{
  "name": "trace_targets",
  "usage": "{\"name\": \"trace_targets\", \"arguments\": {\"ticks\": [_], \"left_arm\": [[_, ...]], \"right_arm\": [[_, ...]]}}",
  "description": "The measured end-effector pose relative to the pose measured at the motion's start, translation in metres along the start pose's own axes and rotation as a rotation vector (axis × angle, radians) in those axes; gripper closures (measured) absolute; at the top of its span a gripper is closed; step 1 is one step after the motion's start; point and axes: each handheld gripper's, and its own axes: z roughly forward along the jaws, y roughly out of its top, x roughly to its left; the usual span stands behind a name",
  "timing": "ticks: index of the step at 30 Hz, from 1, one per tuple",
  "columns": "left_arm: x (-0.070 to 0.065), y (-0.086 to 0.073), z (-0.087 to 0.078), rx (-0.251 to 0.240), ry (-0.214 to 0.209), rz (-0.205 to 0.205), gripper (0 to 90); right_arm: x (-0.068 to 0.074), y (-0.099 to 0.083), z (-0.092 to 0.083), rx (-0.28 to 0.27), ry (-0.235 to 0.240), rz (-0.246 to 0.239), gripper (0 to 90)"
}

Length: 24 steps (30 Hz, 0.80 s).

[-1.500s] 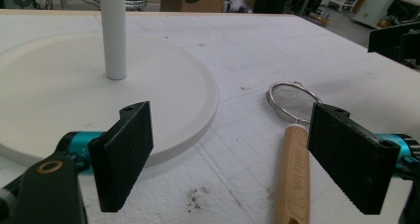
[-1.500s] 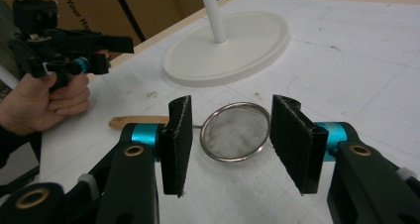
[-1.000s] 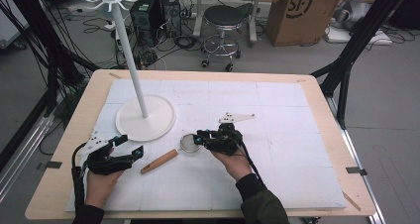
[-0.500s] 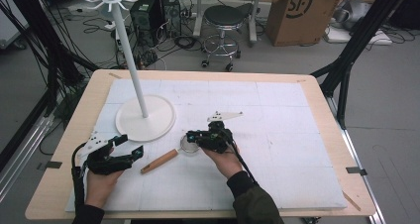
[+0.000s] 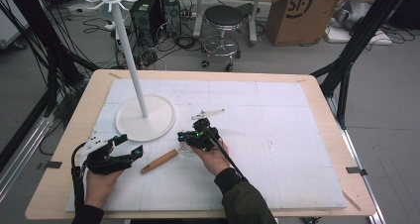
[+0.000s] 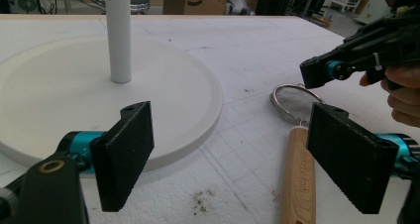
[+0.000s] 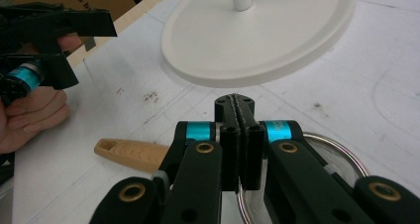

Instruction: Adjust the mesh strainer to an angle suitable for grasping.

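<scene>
pale wooden handle, shiny metal mesh strainer ring, matt white stand base, rough white foam mat.

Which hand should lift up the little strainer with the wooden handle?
The right. The right gripper sits over the strainer, its jaws pressed together at the metal rim. The left gripper waits open, apart from the wooden handle.

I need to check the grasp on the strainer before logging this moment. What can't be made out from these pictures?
- Right tool, right gripper view: the jaws are shut over the round metal mesh strainer, hiding where they pinch its rim.
- High view: the right hand covers most of the strainer.
- Light wooden handle, left gripper view: its far end is cut by the bottom edge.
</scene>
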Motion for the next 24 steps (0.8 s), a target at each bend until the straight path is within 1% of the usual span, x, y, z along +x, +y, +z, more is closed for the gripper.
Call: {"name": "trace_targets", "arguments": {"ticks": [1,3,6,8,10,14,18,21,22,24], "left_arm": [[0.0,0.0,0.0,0.0,0.0,0.0,19.1],[0.001,0.0,0.0,-0.002,0.001,-0.003,19.1],[0.001,0.0,0.0,-0.002,0.001,-0.005,19.1],[0.001,0.0,0.0,-0.002,0.003,-0.004,19.1],[0.001,0.0,0.0,-0.002,0.002,-0.004,19.2],[0.001,0.0,0.0,0.001,0.002,-0.005,19.2],[0.001,0.0,0.0,0.002,0.003,-0.004,19.2],[0.001,0.0,0.0,0.002,0.003,-0.004,19.2],[0.001,0.0,0.0,0.003,0.003,-0.003,19.2],[0.001,0.0,0.0,0.003,0.004,-0.003,19.2]], "right_arm": [[0.0,0.001,0.003,0.017,-0.015,0.001,89.8],[0.0,0.002,0.008,0.043,-0.018,0.007,89.9],[-0.002,0.001,0.016,0.071,-0.008,0.032,89.9],[-0.002,0.001,0.021,0.095,-0.007,0.04,89.9],[0.001,0.0,0.025,0.103,-0.015,0.026,89.9],[0.007,0.002,0.032,0.12,-0.018,0.022,89.9],[0.007,0.001,0.036,0.143,-0.009,0.041,89.9],[0.007,0.0,0.038,0.144,-0.007,0.036,89.9],[0.007,-0.001,0.039,0.151,0.003,0.038,89.9],[0.006,-0.002,0.041,0.163,-0.002,0.043,89.9]]}}
